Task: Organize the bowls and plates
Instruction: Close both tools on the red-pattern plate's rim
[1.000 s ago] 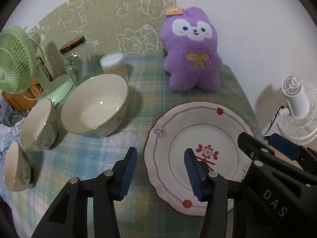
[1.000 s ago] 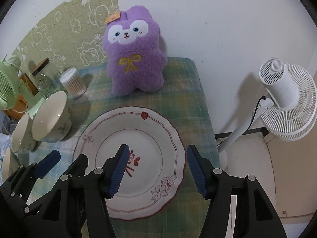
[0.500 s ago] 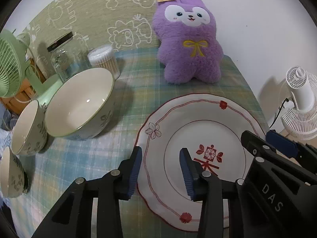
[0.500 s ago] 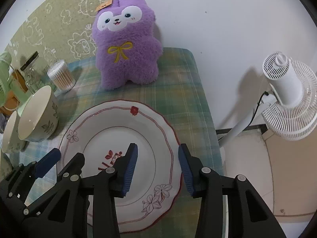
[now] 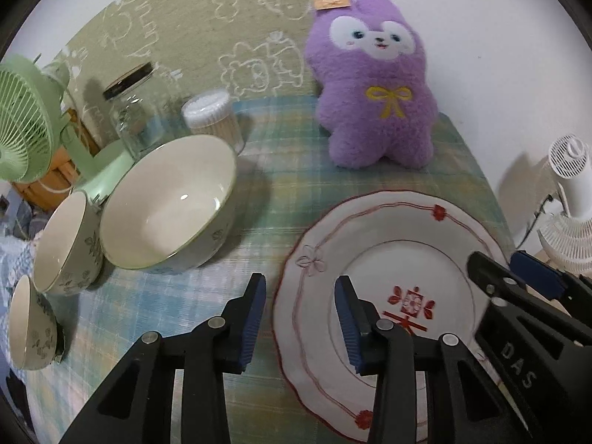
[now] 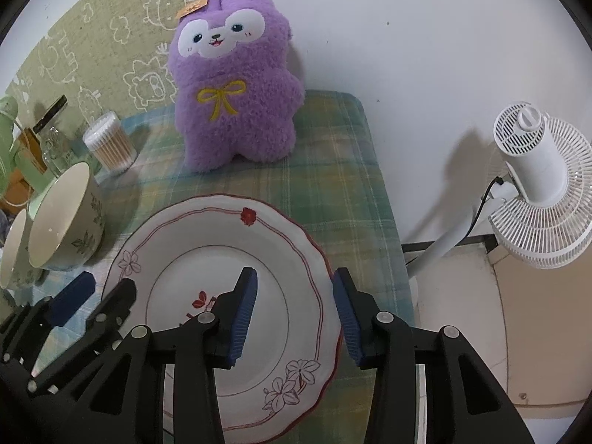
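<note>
A white plate [image 5: 403, 259] with red trim and flowers lies on the checked tablecloth; it also shows in the right wrist view [image 6: 207, 244]. My left gripper [image 5: 299, 296] is open, its jaws straddling the plate's left rim. My right gripper [image 6: 294, 292] is open, its jaws straddling the plate's right rim. A large cream bowl [image 5: 166, 203] stands left of the plate, with two smaller bowls [image 5: 64, 240] [image 5: 27, 322] further left. The large bowl [image 6: 61, 222] shows in the right wrist view too.
A purple plush toy [image 5: 373, 85] stands behind the plate. A cotton swab jar [image 5: 214, 118], a glass jar [image 5: 137, 111] and a green fan [image 5: 26, 122] are at the back left. A white fan [image 6: 536, 185] stands off the table's right edge [image 6: 384, 192].
Both grippers have moved forward and down to the plate, and their jaws have narrowed. The left now straddles the plate's left rim, the right its right rim.
</note>
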Motion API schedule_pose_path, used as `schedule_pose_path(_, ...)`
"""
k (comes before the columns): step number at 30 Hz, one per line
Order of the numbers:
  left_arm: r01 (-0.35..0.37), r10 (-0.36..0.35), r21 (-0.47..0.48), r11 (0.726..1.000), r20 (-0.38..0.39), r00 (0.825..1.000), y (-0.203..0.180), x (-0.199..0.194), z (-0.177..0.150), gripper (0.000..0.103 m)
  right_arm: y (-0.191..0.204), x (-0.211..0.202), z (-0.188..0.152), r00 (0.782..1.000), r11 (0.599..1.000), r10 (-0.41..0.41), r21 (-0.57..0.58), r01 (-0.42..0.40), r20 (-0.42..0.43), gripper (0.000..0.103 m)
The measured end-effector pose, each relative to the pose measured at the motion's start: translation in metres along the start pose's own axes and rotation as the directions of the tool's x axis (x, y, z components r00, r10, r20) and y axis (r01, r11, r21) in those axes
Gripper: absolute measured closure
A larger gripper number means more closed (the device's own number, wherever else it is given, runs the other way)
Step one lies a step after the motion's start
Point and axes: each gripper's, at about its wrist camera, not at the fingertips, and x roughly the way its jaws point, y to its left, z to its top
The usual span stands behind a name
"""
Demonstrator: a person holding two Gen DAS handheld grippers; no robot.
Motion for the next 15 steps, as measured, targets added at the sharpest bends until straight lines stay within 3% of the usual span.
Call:
schedule_pose_path(10, 0.014, -0.014, -0.001, 1.000, -0.042, 0.999, -0.003, 0.015, -0.003, 0.064, 0.005, 0.003, 0.003, 0.999, 0.999, -0.030, -0.043, 0.031, 0.022, 0.057)
schedule_pose_path(15, 0.004, -0.004, 0.007, 1.000, -0.045, 0.999, -0.004, 0.017, -0.004, 0.064, -0.002, 0.010, 0.003, 0.999, 0.999, -0.034, -0.027, 0.034, -0.009, 0.057)
